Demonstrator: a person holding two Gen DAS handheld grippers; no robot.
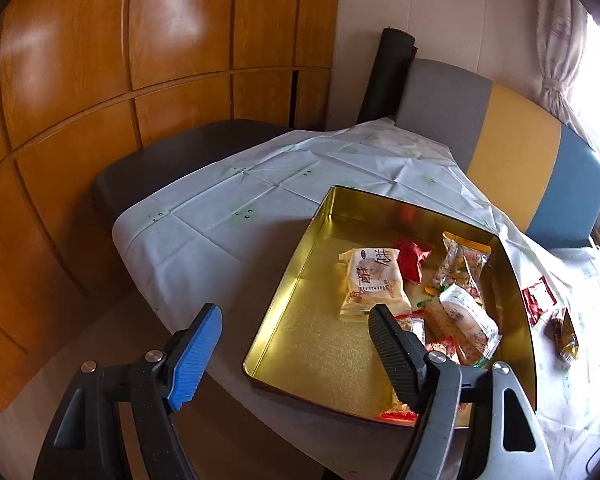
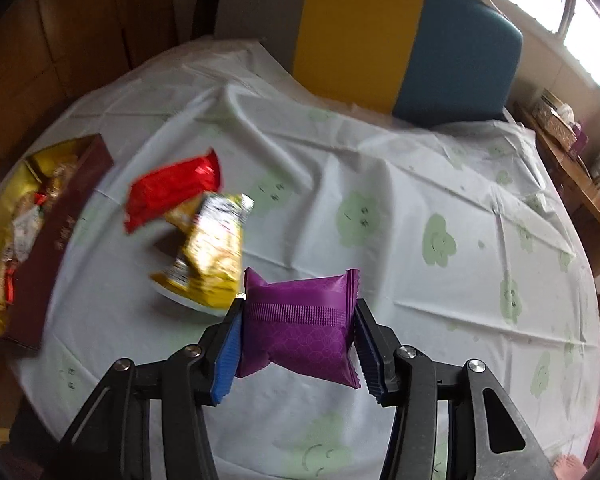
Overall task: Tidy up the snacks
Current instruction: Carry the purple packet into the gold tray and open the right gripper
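Note:
A gold tin box [image 1: 296,284] sits on the white tablecloth and holds several wrapped snacks, among them a cream packet [image 1: 374,280] and a red one [image 1: 412,260]. My left gripper [image 1: 296,344] is open and empty, held above the tin's near left corner. My right gripper [image 2: 298,334] is shut on a purple snack packet [image 2: 300,328] and holds it above the cloth. A red packet [image 2: 172,190] and a gold packet [image 2: 210,256] lie on the cloth between it and the tin [image 2: 60,232], which shows at the left edge.
The round table wears a white cloth with green smiley prints [image 2: 436,240]. A grey, yellow and blue chair back [image 2: 380,36] stands behind it. A dark seat [image 1: 172,160] and wooden cabinets [image 1: 100,60] are to the left. Loose packets [image 1: 566,332] lie right of the tin.

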